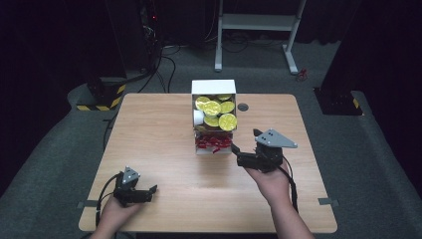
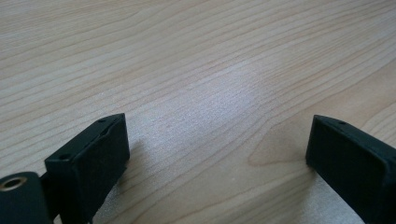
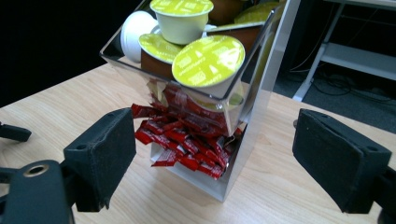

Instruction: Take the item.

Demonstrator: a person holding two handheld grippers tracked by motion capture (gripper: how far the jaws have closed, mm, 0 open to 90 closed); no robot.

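A white two-tier dispenser [image 1: 214,87] stands at the table's middle back. Its upper clear bin holds several coffee capsules with yellow-green lids [image 1: 227,121] [image 3: 208,60]. Its lower shelf holds a heap of red sachets [image 1: 214,143] [image 3: 187,140]. My right gripper [image 1: 235,149] [image 3: 215,158] hovers open just right of the sachet shelf, jaws pointing at it, nothing between them. My left gripper [image 1: 152,191] [image 2: 217,154] rests open low over bare wood at the front left, far from the dispenser.
The wooden table [image 1: 149,129] has a small round grommet [image 1: 243,107] right of the dispenser. Beyond the far edge a white frame [image 1: 256,22] stands on grey floor. Black-and-yellow striped bases [image 1: 102,97] sit at the back left.
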